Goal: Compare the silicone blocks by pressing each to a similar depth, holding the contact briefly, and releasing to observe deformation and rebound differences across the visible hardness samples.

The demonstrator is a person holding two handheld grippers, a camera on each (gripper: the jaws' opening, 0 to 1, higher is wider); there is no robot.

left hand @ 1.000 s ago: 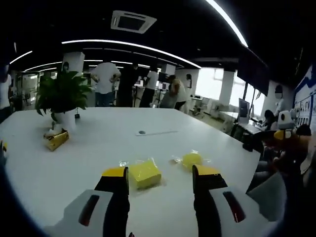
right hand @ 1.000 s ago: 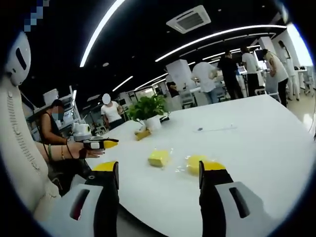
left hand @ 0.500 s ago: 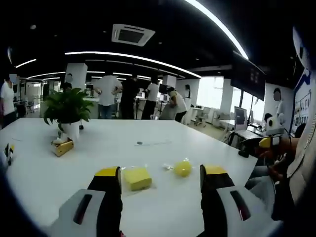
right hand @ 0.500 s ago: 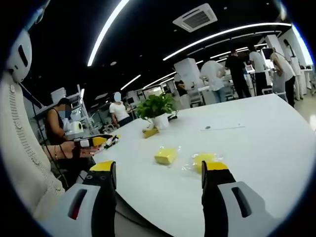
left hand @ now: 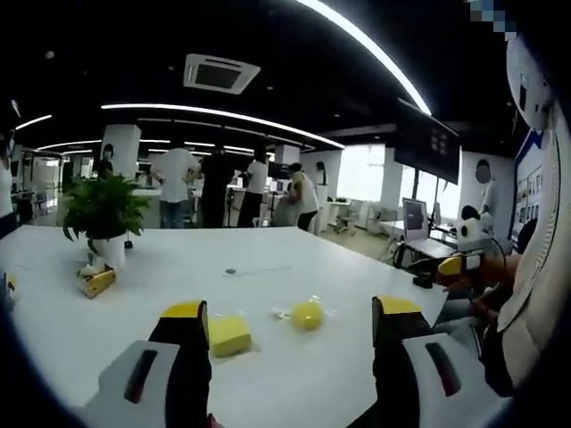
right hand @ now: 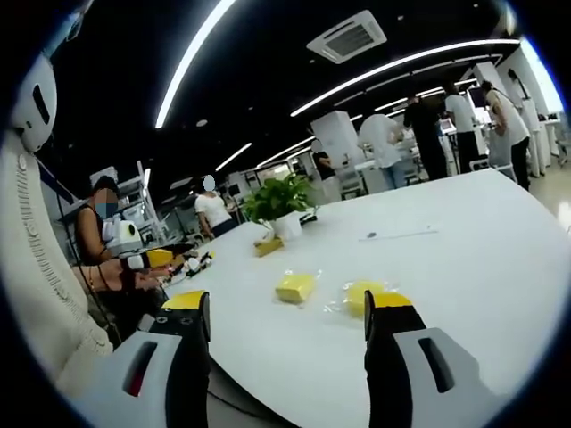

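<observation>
Left tongs [left hand: 290, 319] drawn back from square block [left hand: 229, 334] and round block [left hand: 307, 314] on surface [left hand: 134, 276]; right tongs [right hand: 288, 308] likewise. Both gaping, nothing held. No press begun.

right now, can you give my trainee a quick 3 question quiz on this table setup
1. True or false: the left gripper is already pressing the square yellow silicone block.
2. Which sample lies farther right on the white table in the left gripper view: A) the square block, B) the round yellow silicone block?
3. Fill in: the potted plant stands beyond a small yellow ____ on the table.

Key
1. False: its jaws stand open, short of the block.
2. B
3. Box, near the plant's pot. The right gripper is open too.
</observation>
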